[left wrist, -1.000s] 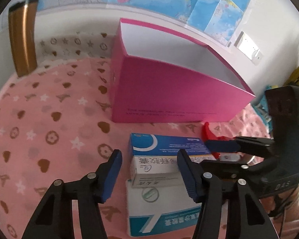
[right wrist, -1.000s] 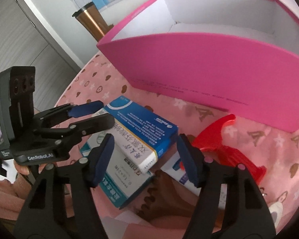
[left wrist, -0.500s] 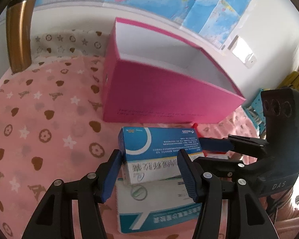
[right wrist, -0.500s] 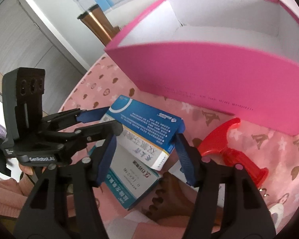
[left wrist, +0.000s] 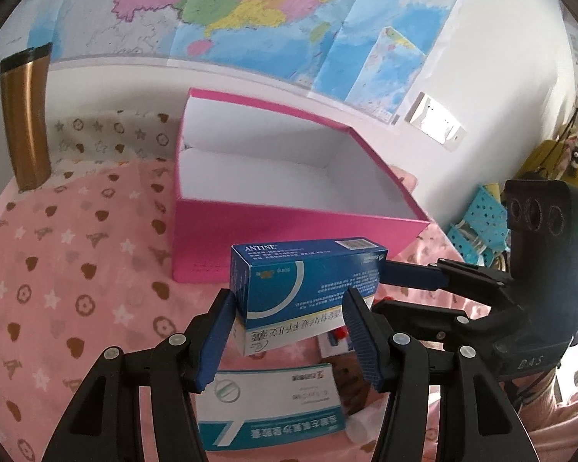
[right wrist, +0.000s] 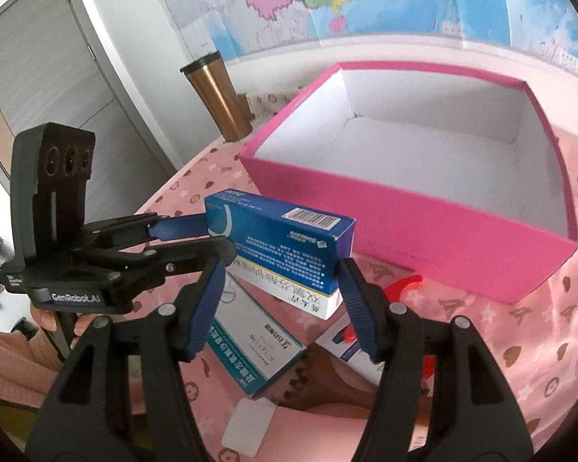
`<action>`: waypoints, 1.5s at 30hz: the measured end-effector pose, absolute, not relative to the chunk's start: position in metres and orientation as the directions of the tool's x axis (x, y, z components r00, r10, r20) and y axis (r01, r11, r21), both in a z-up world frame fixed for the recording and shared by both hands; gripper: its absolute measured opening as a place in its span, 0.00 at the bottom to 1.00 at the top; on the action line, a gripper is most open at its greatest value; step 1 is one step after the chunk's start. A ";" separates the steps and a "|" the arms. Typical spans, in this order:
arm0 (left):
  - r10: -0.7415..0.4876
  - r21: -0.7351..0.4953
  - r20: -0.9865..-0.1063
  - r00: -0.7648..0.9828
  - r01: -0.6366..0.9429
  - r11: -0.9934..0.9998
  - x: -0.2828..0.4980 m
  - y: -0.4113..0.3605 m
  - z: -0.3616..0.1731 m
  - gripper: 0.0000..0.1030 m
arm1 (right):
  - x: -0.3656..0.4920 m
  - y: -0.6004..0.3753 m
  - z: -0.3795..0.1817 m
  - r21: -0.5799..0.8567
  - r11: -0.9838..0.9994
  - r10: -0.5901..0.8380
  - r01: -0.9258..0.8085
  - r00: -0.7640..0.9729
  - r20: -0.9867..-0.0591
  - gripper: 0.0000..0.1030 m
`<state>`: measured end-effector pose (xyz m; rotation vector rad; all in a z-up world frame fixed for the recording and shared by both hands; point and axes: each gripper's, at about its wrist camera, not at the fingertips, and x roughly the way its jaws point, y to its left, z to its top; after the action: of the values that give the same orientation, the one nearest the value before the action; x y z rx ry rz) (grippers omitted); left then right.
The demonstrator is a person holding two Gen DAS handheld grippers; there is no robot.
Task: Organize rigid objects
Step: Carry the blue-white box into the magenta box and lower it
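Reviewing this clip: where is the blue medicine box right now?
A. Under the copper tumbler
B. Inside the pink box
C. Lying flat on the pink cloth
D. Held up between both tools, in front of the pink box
D: the blue medicine box is gripped by the left tool and the right tool, above the cloth and short of the empty pink box.

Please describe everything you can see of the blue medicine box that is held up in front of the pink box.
The blue box is a long cardboard carton, dark blue with a white arc, a barcode on its upper face, "ANTINE" on one end, and a white side with blue characters. It is closed and looks undamaged. It hangs tilted above the pink cloth, in front of the pink box. The left claw and the right claw both grip it, from different sides. Nothing else touches it.
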<state>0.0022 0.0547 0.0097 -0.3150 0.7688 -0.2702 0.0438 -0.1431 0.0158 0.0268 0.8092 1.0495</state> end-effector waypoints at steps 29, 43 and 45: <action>-0.280 -0.293 -0.678 0.680 0.100 0.951 0.092 0.069 0.049 0.56 | 0.152 -0.132 0.044 0.537 0.485 0.832 -0.690 0.175 -0.526 0.60; -0.101 -0.135 -0.753 0.651 -0.002 0.991 0.117 0.068 0.026 0.49 | 0.193 -0.083 -0.005 0.564 0.560 0.757 -0.607 0.097 -0.647 0.53; -0.090 -0.125 -0.742 0.664 -0.005 0.992 0.114 0.069 0.027 0.49 | 0.190 -0.083 -0.003 0.543 0.573 0.748 -0.614 0.121 -0.653 0.53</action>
<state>0.1142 0.0687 0.0274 -0.1194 0.8440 -0.0485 0.1901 -0.0829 -0.0034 0.1521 1.0517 1.0005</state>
